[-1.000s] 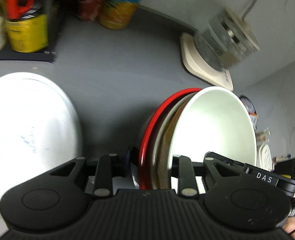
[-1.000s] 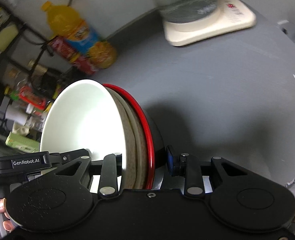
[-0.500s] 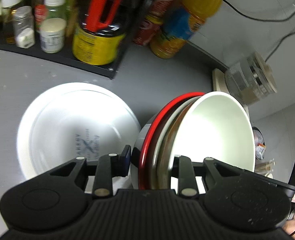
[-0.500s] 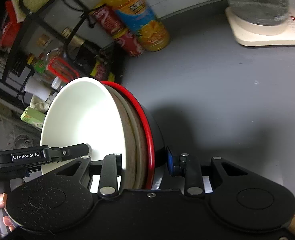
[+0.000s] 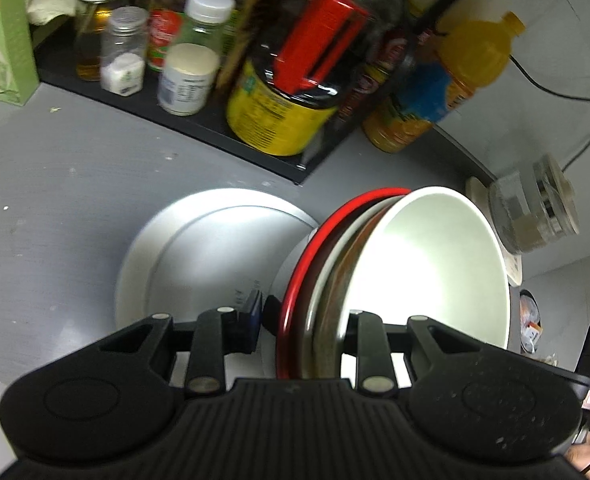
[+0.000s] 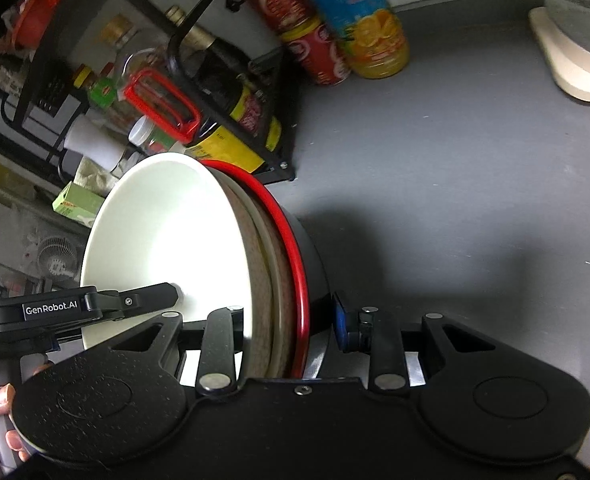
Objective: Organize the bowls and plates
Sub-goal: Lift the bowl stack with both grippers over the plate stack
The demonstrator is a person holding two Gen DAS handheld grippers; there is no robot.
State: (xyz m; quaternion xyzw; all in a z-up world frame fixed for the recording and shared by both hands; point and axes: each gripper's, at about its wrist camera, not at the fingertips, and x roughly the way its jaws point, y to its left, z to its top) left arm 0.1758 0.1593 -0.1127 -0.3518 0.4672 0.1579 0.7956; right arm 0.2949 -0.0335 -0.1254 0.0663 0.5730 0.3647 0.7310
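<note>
"GenRobot.AI" label beside white bowl

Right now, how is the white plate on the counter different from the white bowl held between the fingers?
The white plate lies flat on the grey counter; the white bowl is tipped on edge, off the counter. The plate lies alone and ungripped; the bowl is nested with a red-rimmed bowl, clamped by the left gripper and right gripper. The plate is shallow, the bowl deep. Both are round and white.
</note>
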